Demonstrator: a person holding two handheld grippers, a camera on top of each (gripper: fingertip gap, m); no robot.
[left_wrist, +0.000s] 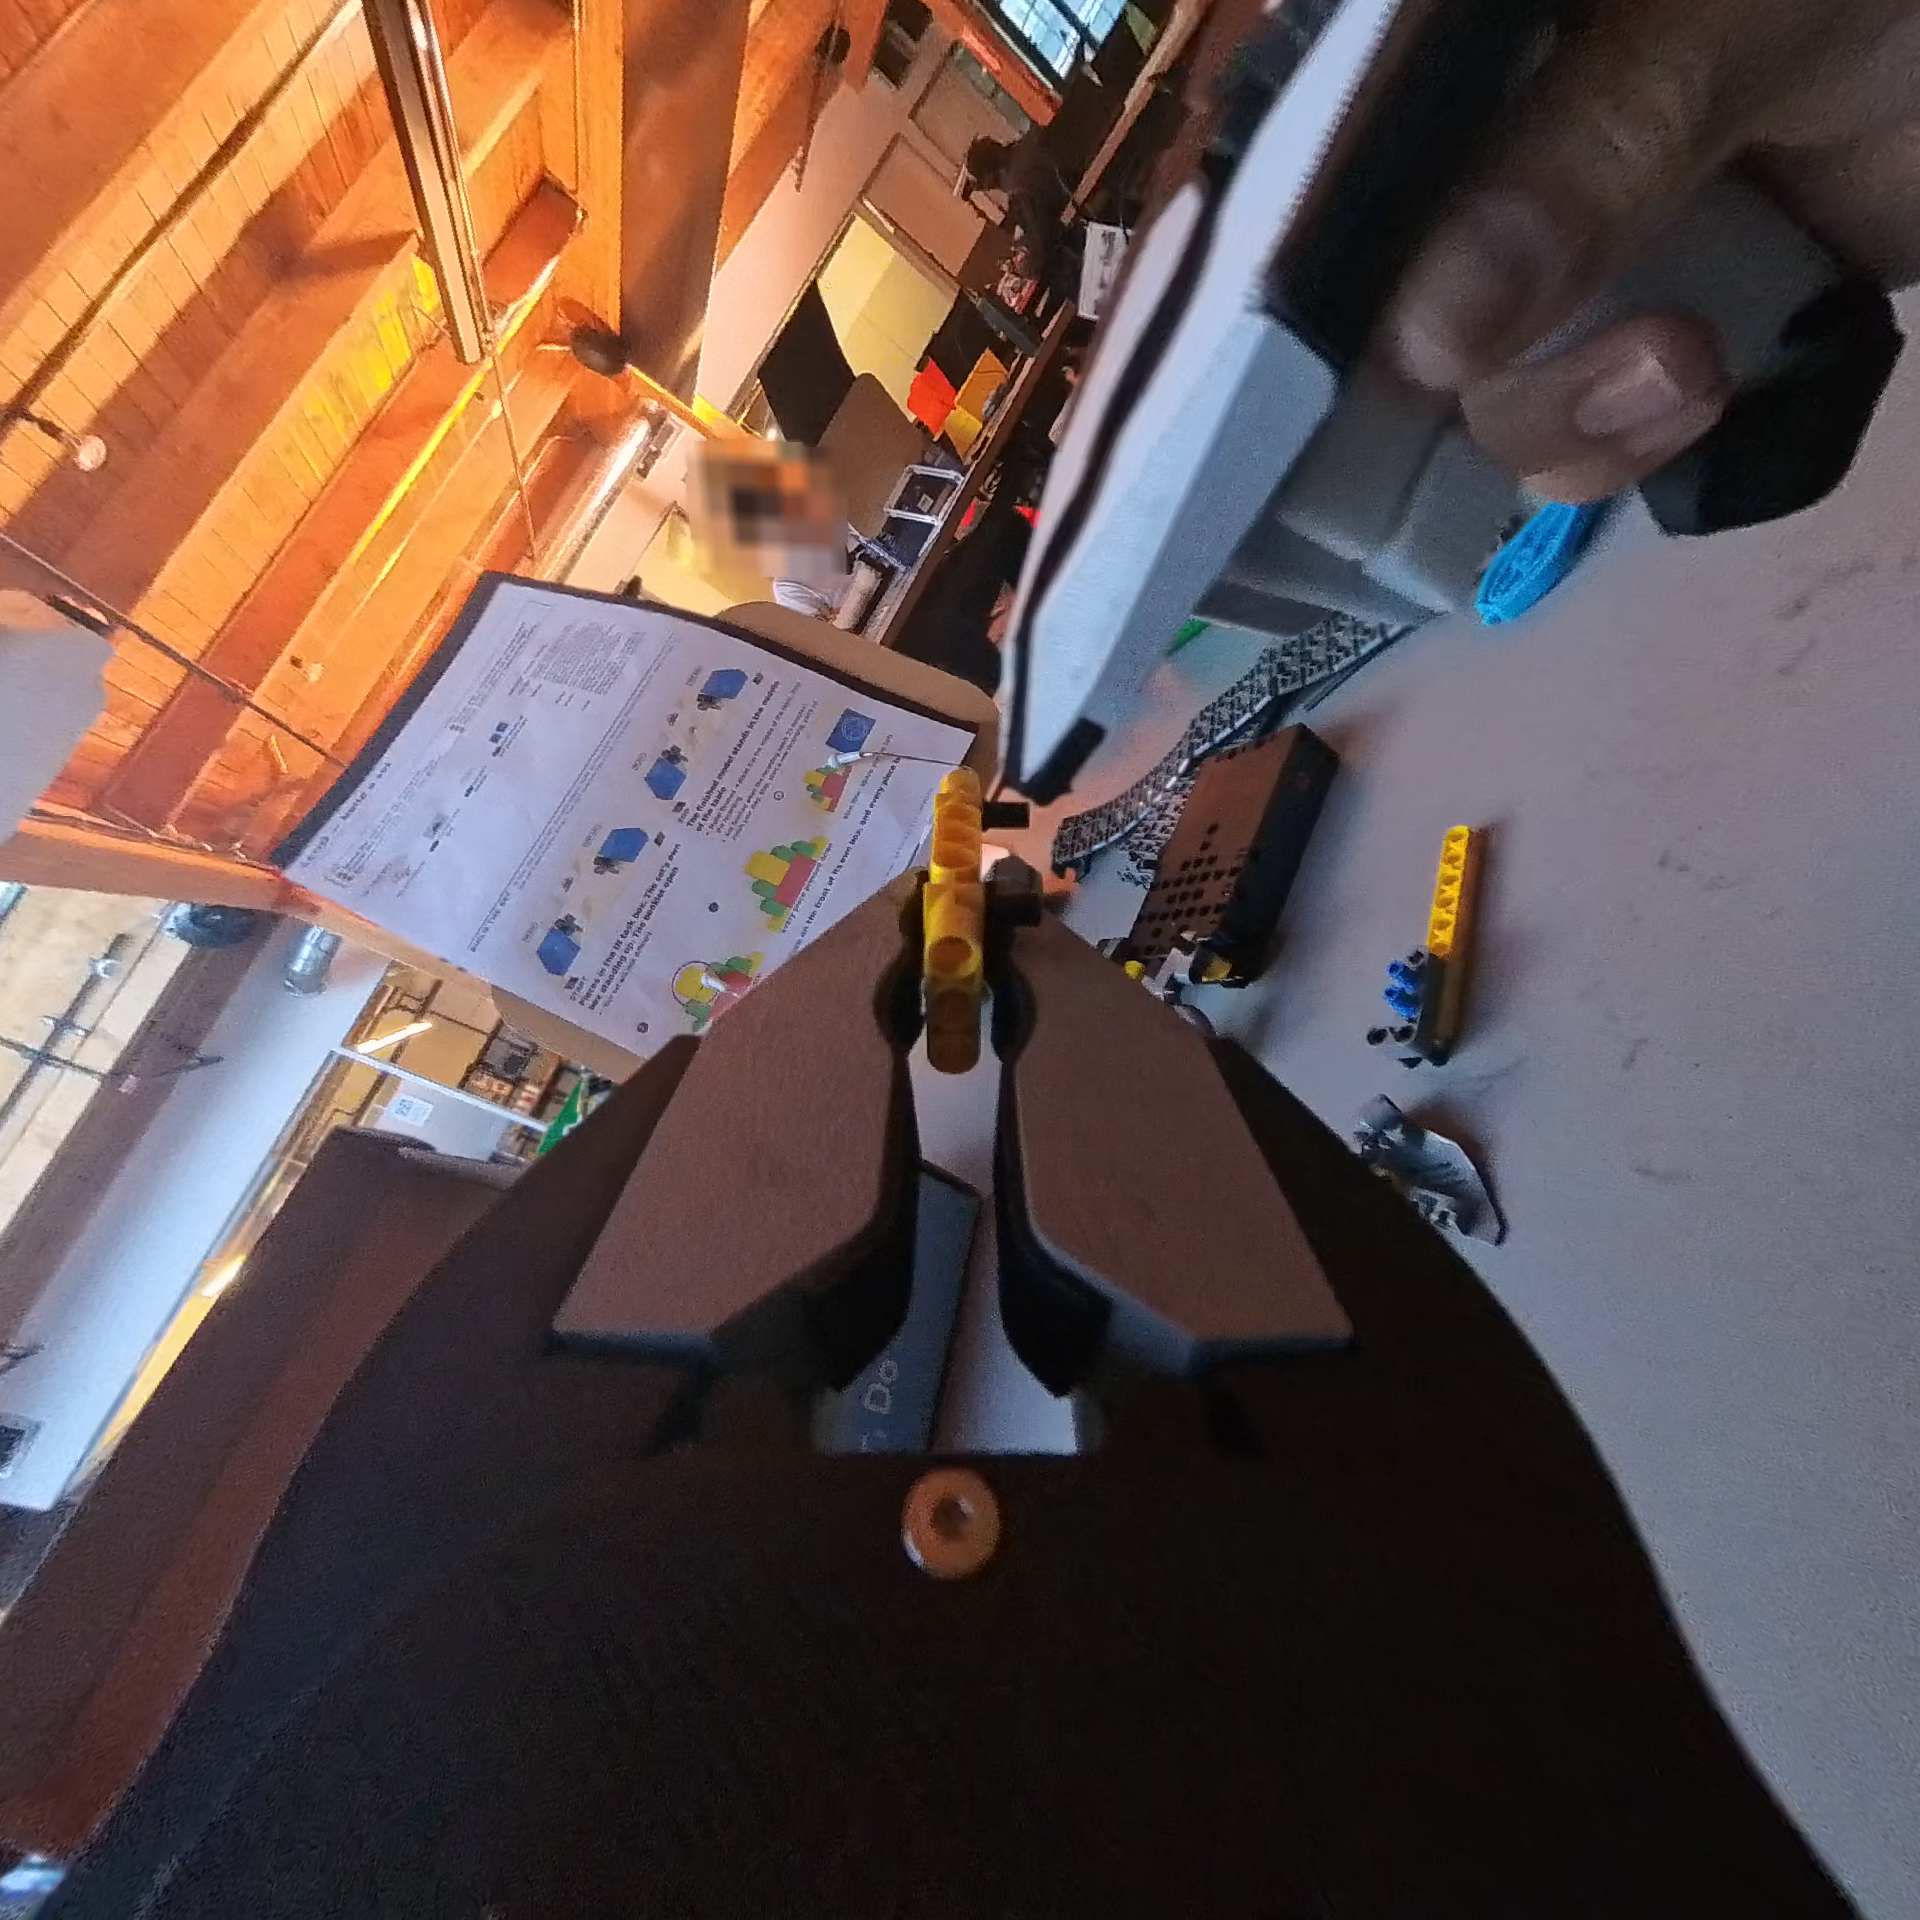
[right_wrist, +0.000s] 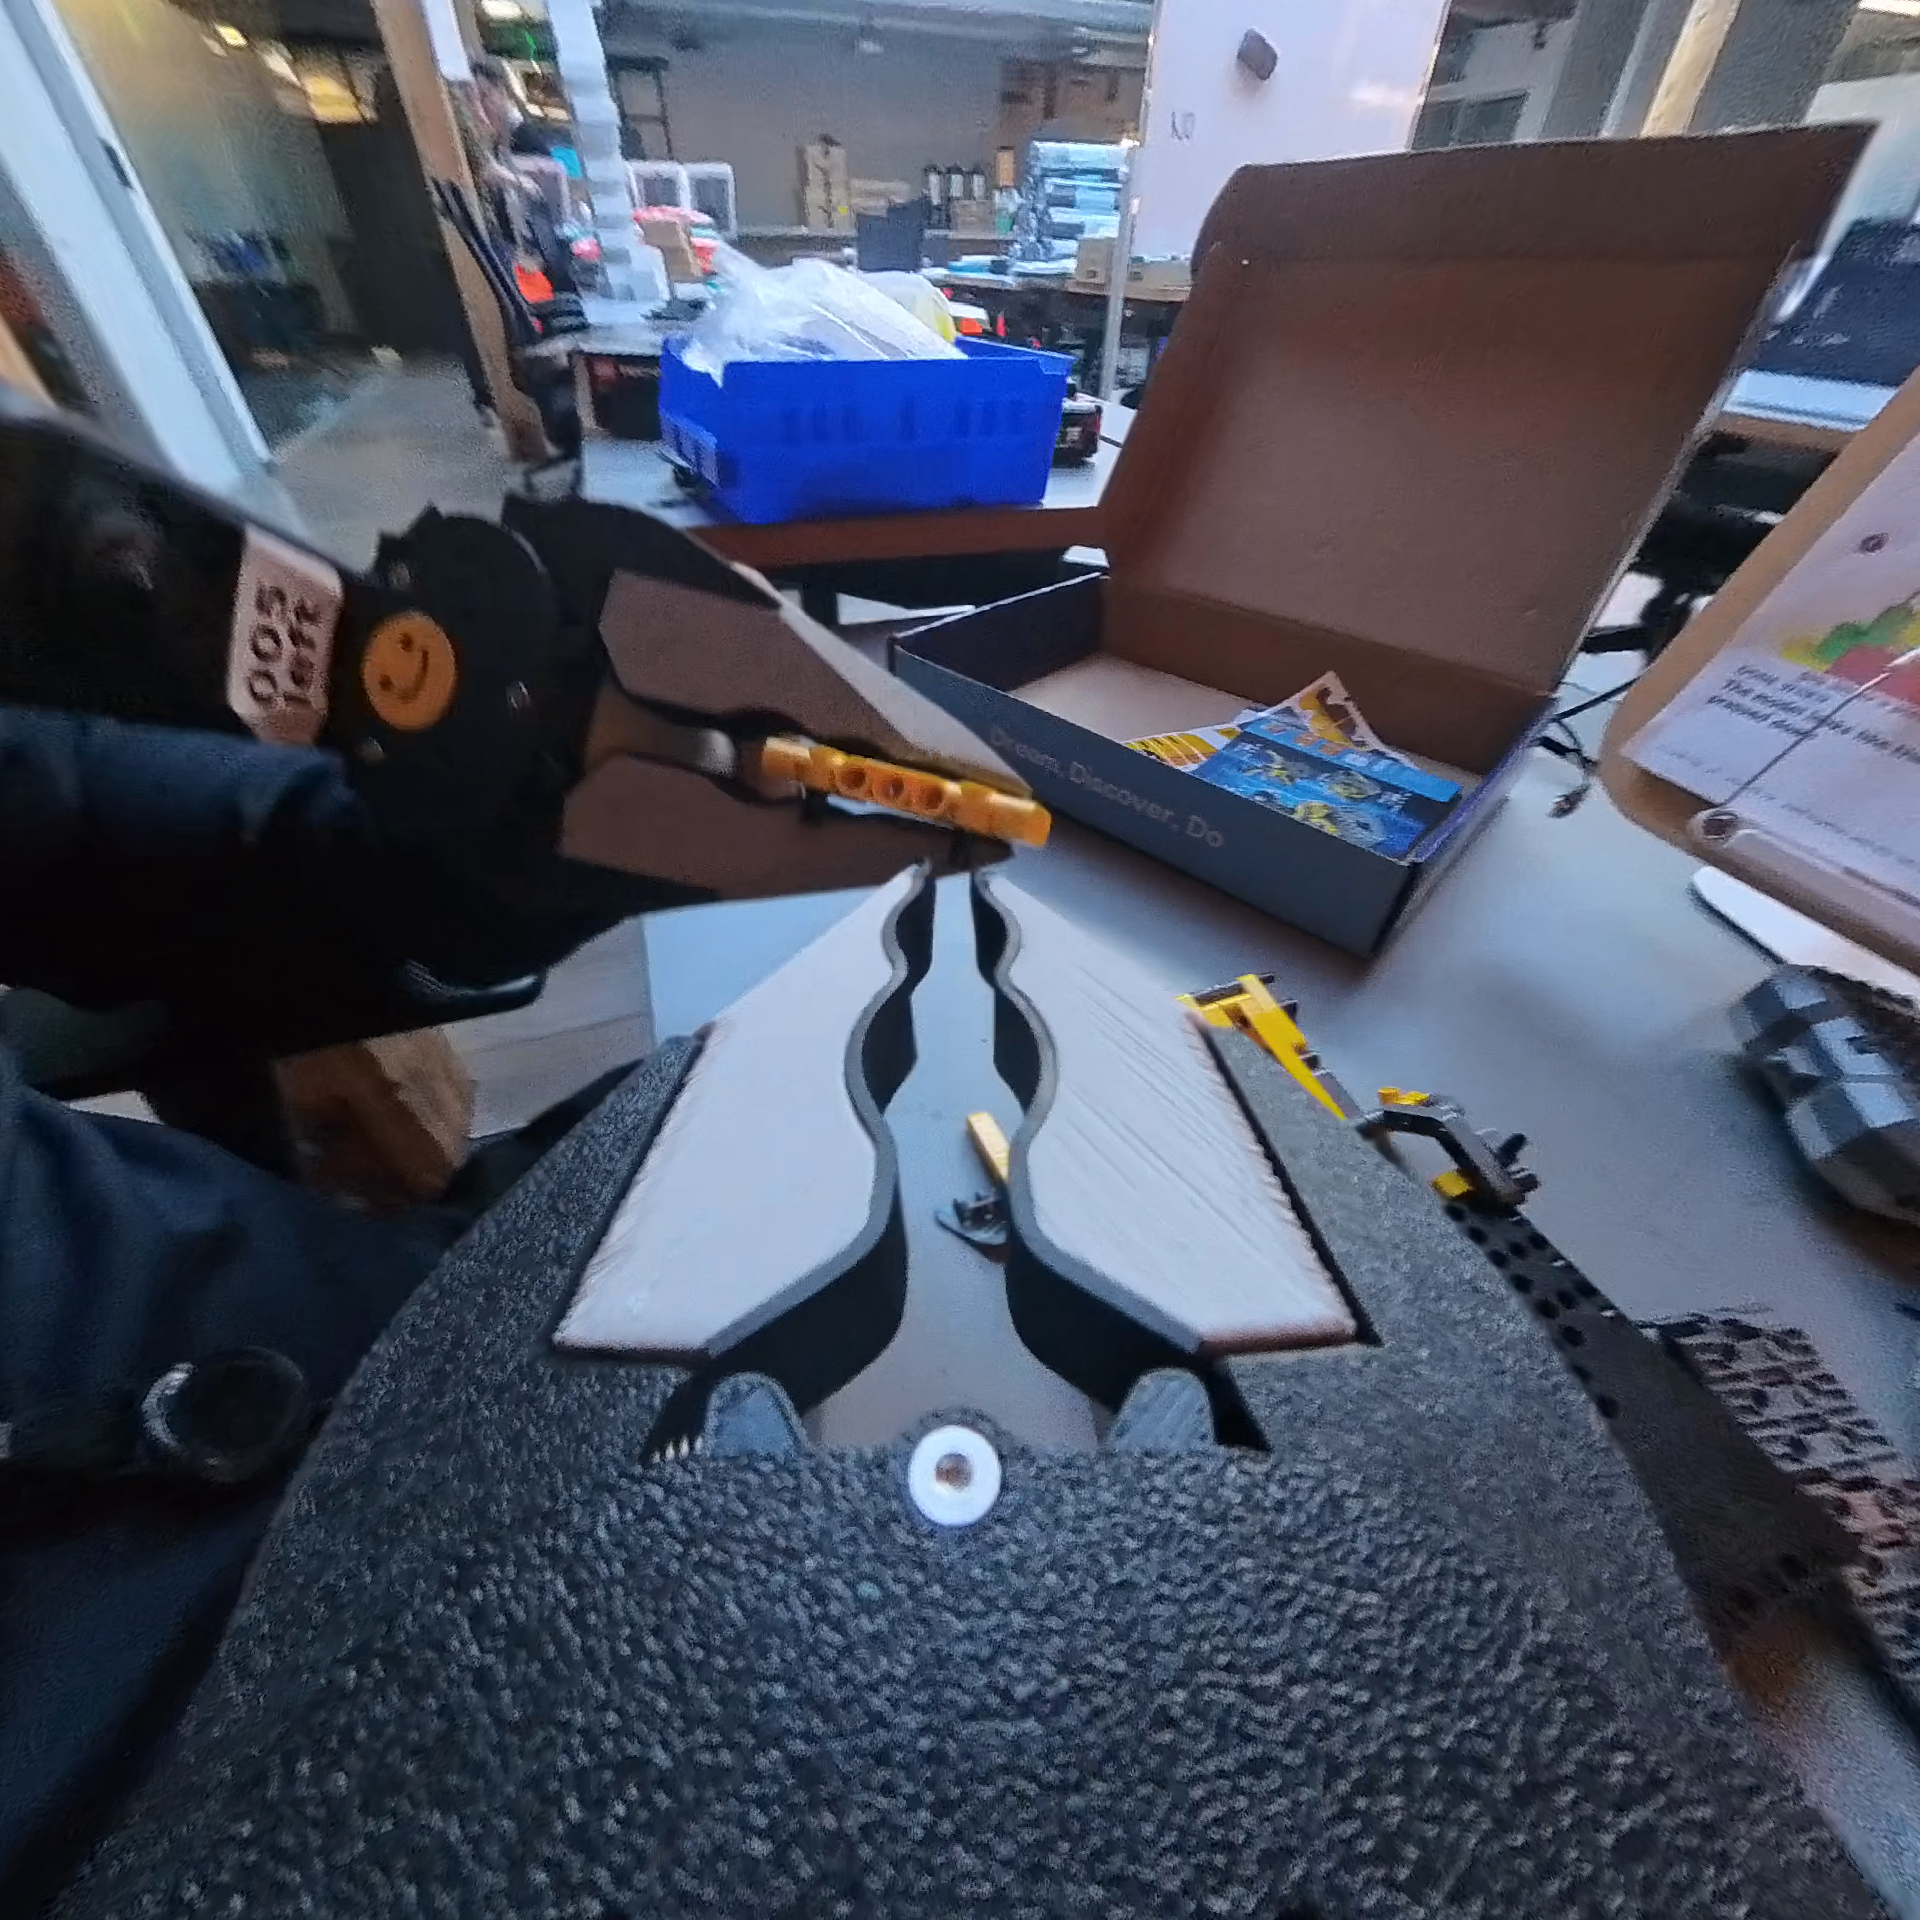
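Yellow beam (left_wrist: 951, 925) clamped between left gripper (left_wrist: 958, 935) fingers, tip protruding.

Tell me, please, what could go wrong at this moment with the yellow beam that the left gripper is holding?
1. The left gripper holds the yellow beam lifted off the table, one end sticking out past its fingers; a knock there could lever it loose.
2. The right gripper sits just below that end, its fingers slightly apart, so the two could collide.
3. If dropped, the beam might land among the small loose parts below.
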